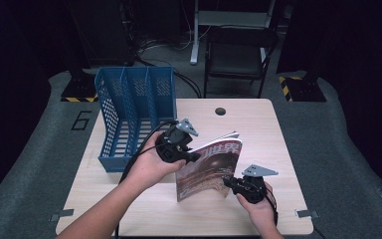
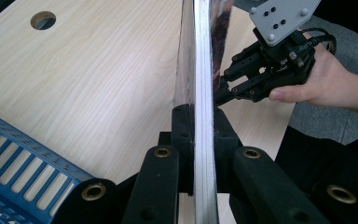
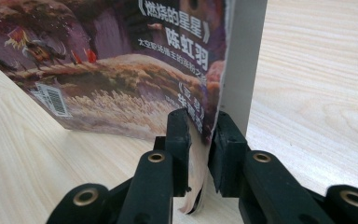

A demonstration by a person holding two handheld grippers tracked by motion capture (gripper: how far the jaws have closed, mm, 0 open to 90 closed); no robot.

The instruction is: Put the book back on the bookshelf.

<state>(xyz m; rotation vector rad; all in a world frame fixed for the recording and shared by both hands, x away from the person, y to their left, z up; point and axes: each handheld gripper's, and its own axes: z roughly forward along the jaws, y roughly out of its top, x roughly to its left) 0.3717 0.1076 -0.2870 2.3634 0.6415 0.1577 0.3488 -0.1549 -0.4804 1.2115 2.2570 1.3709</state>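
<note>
item: magazine [image 1: 209, 169], standing upright on table [image 1: 129, 209], just beside blue file rack [image 1: 134, 99]. left gripper [image 1: 191, 157] clamping its top edge, right gripper [image 1: 229, 183] pinching its cover corner. lifting done; slotting into rack seemingly pending.

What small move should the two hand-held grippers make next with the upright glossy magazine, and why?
Probably carry the glossy magazine left toward the blue slotted plastic file rack. The left gripper and right gripper each pinch an edge, the magazine stands upright on the pale wooden table, and the rack's open slots face it.
</note>
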